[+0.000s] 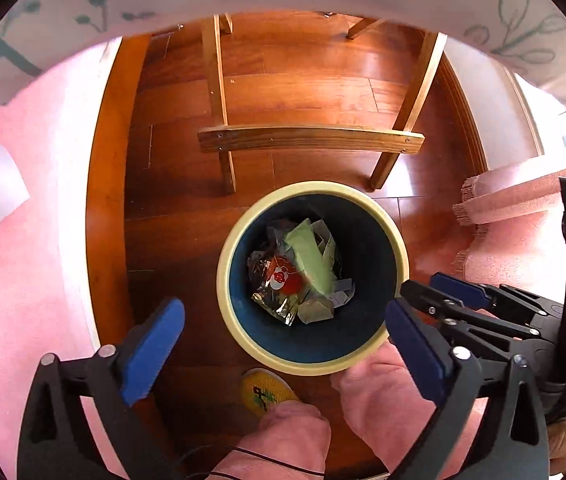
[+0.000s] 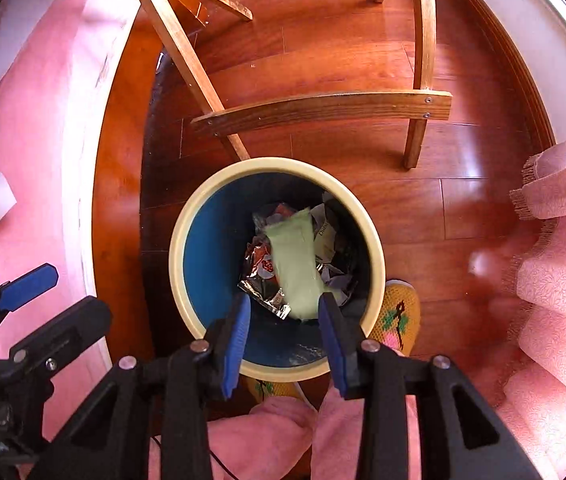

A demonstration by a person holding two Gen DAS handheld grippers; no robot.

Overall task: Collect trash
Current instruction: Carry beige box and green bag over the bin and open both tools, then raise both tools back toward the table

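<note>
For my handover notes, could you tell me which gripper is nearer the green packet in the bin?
Right. The right gripper hangs directly above the green packet in the bin; the left gripper spreads wide over the bin's near rim.

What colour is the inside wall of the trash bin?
Dark blue inside wall, under a cream rim; the right wrist view shows it best.

Both views are bright, warm daylight with a pinkish-orange cast. Glossy floor [image 1: 315, 80] throws white glare patches, strongest on the right near the wall. Inside of the bin [image 2: 219, 240] is dark and shadowed, though the foil wrapper [image 2: 261, 294] glints. Heavy fisheye bending, black vignette in the corners. Top edge of the left view is smeared and soft; centre's sharp.
</note>
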